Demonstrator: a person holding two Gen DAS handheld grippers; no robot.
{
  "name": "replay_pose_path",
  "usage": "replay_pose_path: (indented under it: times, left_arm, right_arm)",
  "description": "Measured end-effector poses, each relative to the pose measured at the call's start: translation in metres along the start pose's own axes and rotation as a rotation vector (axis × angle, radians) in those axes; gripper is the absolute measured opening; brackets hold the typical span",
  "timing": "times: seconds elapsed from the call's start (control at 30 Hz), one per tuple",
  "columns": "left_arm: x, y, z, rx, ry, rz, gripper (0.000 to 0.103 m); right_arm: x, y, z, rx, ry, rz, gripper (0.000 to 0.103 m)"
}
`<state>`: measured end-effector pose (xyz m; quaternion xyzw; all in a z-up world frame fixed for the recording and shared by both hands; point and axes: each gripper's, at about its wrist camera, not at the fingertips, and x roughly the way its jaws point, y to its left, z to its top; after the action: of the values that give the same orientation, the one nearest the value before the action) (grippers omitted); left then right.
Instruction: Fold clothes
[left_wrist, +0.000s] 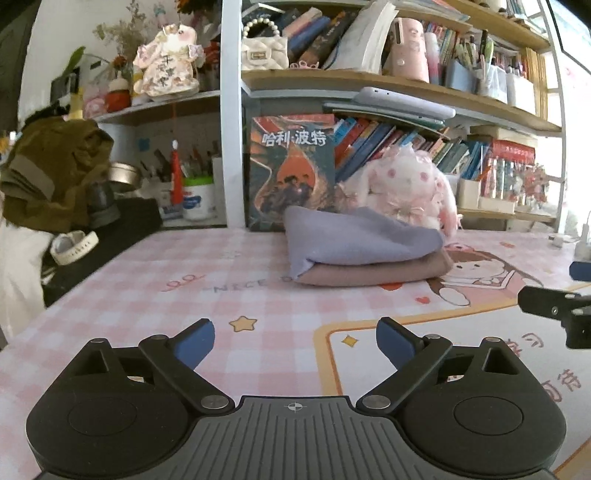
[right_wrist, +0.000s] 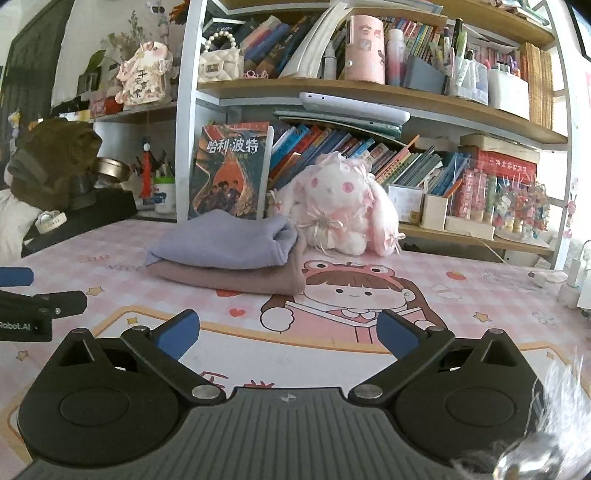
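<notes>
Right claw (left_wrist: 554, 295) is cut off at frame edge in left view. Both claws, left (left_wrist: 295, 345), are seen wide open w/ nothing held. Folded lilac garment (right_wrist: 221, 240) lies stacked on folded mauve garment (right_wrist: 236, 278), far on table (right_wrist: 480, 295), touching plush bunny (right_wrist: 340, 206).

A desk (left_wrist: 155, 280) covered by a pink checked cartoon mat stands against a white-framed bookshelf (right_wrist: 369, 92) with wooden boards, packed with books. Bright daylight comes from the right; a white wall (left_wrist: 66, 40) shows at upper left.

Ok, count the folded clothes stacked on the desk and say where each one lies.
2. The lavender garment lies on top; the dusty-pink garment lies beneath it on the desk mat, left of the plush bunny. Others may be hidden.
</notes>
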<state>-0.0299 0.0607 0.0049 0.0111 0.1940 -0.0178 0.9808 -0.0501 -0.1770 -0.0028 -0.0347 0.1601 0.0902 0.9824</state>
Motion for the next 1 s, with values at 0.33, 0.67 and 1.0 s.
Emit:
replay_pose_path:
  times: [0.33, 0.67, 1.0]
  left_arm:
    - [0.005, 0.003, 0.015, -0.001, -0.089, 0.034, 0.098]
    - [0.015, 0.005, 0.009, -0.012, -0.032, 0.054, 0.101]
    - [0.014, 0.007, 0.011, -0.008, -0.036, 0.043, 0.103]
  right_arm:
    - [0.008, -0.002, 0.000, 0.009, 0.052, -0.009, 0.103]
    - [0.009, -0.001, -0.001, 0.003, 0.052, -0.008, 0.103]
    - [0.006, -0.006, 0.000, 0.029, 0.038, 0.000, 0.103]
